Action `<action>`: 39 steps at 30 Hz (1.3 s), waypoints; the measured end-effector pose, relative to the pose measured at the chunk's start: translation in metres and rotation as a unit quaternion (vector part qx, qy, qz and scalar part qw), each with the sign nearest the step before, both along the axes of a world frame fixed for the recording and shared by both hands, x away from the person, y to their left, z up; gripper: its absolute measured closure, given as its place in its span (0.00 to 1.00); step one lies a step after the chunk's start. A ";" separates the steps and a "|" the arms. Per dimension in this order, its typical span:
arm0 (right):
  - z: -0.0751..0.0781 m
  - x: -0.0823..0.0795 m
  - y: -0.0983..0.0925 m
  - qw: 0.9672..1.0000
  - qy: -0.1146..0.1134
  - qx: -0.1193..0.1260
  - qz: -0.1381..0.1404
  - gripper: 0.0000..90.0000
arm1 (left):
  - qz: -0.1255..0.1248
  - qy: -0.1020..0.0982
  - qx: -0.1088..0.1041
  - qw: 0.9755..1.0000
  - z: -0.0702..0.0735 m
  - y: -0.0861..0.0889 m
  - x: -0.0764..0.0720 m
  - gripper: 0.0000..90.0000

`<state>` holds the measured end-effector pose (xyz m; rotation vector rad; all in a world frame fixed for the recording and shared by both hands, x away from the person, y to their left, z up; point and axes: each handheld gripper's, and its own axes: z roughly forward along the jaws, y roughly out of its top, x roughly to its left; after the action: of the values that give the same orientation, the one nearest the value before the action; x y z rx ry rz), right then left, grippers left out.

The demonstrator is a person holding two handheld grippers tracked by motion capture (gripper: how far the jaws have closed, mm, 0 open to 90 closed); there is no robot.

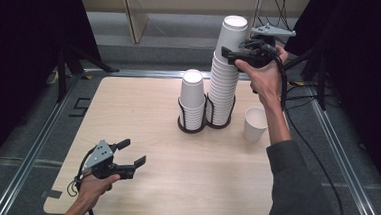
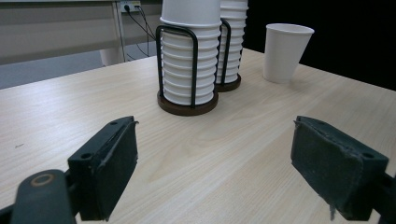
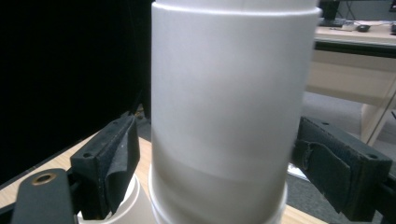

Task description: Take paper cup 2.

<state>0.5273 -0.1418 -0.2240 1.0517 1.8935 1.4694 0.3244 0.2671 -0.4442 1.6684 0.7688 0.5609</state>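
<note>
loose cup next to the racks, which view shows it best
The left gripper view: the loose cup stands whole and unblocked on the table. The high view shows it smaller, partly behind the right forearm.

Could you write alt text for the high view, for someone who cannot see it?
A person's right gripper reaches the top white paper cup of a tall stack in a black wire holder on a pale wooden table. Beside it stand a shorter stack of white cups and a lone white cup; the left gripper hovers open near the front edge.
</note>
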 end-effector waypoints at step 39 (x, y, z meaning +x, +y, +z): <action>0.040 0.013 0.008 0.999 -0.030 0.021 -0.008 0.19 | -0.005 -0.002 0.001 1.000 0.000 0.000 -0.001 0.16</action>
<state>0.5406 -0.1334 -0.1844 1.0285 1.8169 1.5197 0.3236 0.2670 -0.4438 1.6719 0.7579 0.5575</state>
